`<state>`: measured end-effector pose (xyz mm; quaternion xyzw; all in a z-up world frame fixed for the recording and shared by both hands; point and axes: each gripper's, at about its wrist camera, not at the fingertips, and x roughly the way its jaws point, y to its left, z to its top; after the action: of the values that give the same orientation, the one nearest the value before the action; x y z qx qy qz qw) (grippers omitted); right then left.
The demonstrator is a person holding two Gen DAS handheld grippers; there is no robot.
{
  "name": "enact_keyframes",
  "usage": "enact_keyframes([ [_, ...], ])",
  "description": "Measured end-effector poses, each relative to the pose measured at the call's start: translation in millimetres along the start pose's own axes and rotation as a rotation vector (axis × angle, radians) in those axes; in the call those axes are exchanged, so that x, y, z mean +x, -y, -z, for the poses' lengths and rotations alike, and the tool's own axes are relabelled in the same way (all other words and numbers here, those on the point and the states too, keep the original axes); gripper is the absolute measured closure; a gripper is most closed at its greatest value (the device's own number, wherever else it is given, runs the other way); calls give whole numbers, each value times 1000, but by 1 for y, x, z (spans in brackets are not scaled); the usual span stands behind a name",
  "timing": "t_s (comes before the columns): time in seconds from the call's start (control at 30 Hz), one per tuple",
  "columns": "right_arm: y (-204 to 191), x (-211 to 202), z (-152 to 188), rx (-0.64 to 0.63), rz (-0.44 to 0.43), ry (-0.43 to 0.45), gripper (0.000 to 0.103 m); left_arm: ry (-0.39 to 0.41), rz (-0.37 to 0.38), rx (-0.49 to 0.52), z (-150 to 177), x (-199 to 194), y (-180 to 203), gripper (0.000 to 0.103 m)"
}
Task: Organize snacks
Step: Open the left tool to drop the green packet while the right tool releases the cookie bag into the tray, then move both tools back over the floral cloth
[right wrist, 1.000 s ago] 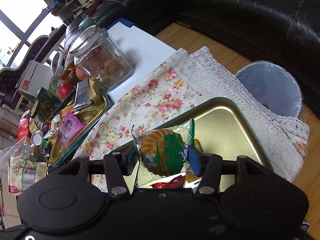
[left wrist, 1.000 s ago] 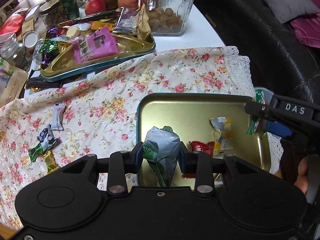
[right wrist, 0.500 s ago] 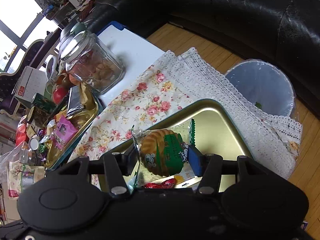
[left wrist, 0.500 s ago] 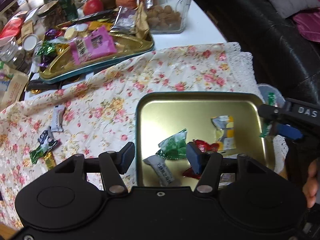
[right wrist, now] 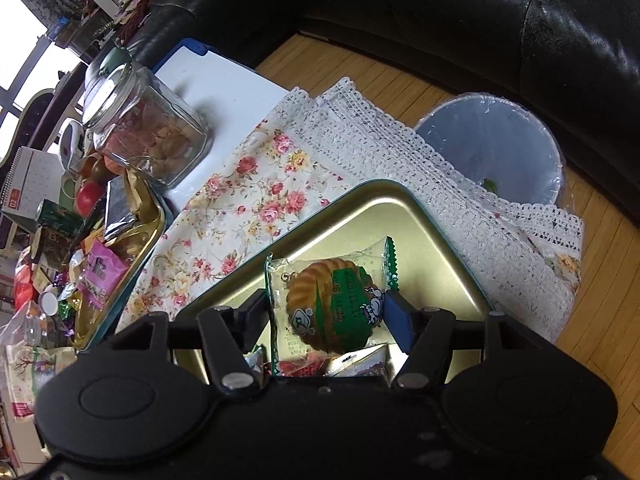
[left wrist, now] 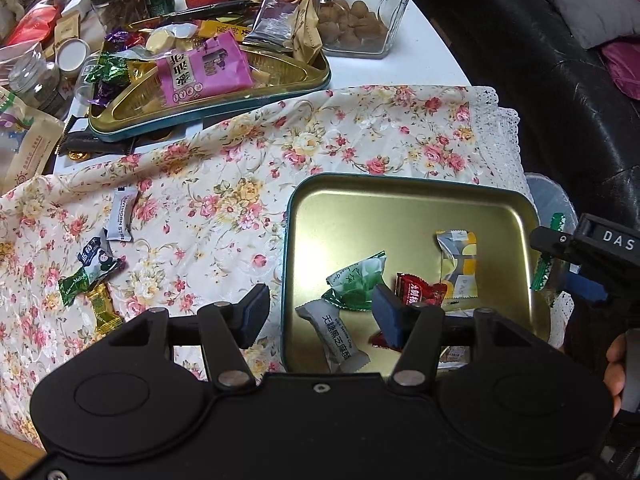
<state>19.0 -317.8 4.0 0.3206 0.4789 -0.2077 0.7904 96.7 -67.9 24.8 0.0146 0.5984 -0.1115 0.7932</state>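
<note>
A gold tin tray (left wrist: 400, 208) lies on the floral cloth and holds a green-white candy (left wrist: 358, 276), a grey bar (left wrist: 334, 336), a red candy (left wrist: 420, 292) and a yellow packet (left wrist: 460, 260). My left gripper (left wrist: 320, 316) is open and empty over the tray's near left edge. My right gripper (right wrist: 326, 316) is shut on a wrapped cookie (right wrist: 330, 304) above the tray (right wrist: 400, 204); it also shows at the right of the left wrist view (left wrist: 560, 268).
Several loose candies (left wrist: 100, 264) lie on the cloth (left wrist: 240, 160) to the left. A second full tray (left wrist: 208, 76), a glass jar (left wrist: 356, 4) and fruit stand at the back. A lined bin (right wrist: 492, 148) sits on the floor beside the black sofa.
My left gripper opened and dropped the green-white candy and grey bar into the tray, then drew back. My right gripper still holds the cookie and has shifted slightly.
</note>
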Motion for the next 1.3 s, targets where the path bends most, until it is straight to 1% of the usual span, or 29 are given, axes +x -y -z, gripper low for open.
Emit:
enact_keyframes([
  [0.07,-3,0,1,-30,21,18,36,1,0,2,0,0,0,42],
  [0.17,-5,-1,3,-53,27,38,36,0,0,1,0,0,0,42],
  [0.3,-12,-1,4,-118,38,25,35,-2,1,1,0,0,0,42],
  [0.37,-15,-6,6,-135,20,56,35,0,1,0,0,-1,0,42],
  [0.4,-16,-8,7,-141,14,62,32,1,1,-1,0,-1,0,42],
  [0.57,-17,-7,6,-118,3,47,31,1,-4,0,0,-1,-1,42],
  [0.67,-19,-10,6,-111,-4,55,31,3,-7,-1,0,-2,-2,42],
  [0.77,-19,-10,6,-76,-10,46,31,-1,-12,-6,0,-1,-3,42],
  [0.9,-24,-5,6,-48,21,21,31,-1,-18,-2,1,-2,-4,42],
  [1.03,-32,-3,10,-60,25,8,31,-4,-33,-3,2,-3,-8,42],
  [1.13,-45,-3,16,-100,30,16,31,-6,-44,-21,2,-5,-17,42],
  [1.2,-57,-2,22,-157,44,29,31,-1,-60,-37,2,-8,-25,42],
  [1.3,-80,-1,34,-280,73,68,31,15,-79,-70,0,-15,-41,42],
])
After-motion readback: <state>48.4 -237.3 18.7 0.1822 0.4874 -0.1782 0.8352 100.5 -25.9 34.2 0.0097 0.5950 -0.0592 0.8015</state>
